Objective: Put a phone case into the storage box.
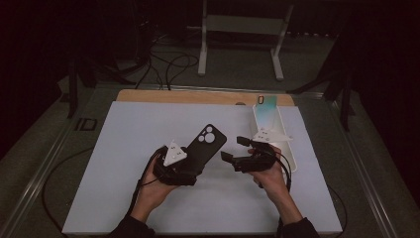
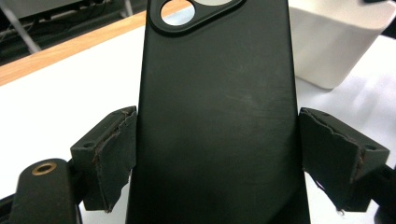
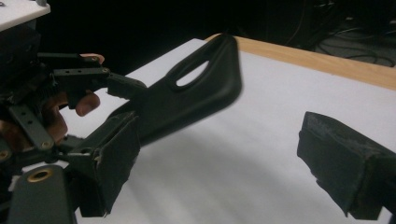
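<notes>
Item: black phone case [image 1: 204, 147] | my left gripper [image 2: 215, 154] jaws clamp its long edges (long axis pointing away) | right gripper [image 1: 236, 149] jaws spread, empty, just right of case.

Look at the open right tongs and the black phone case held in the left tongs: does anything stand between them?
Nothing visible does. The right tongs stand open beside the phone case, which the left tongs clamp by its long edges. Between them lies bare white mat. The white tray sits behind the right tongs.
</notes>
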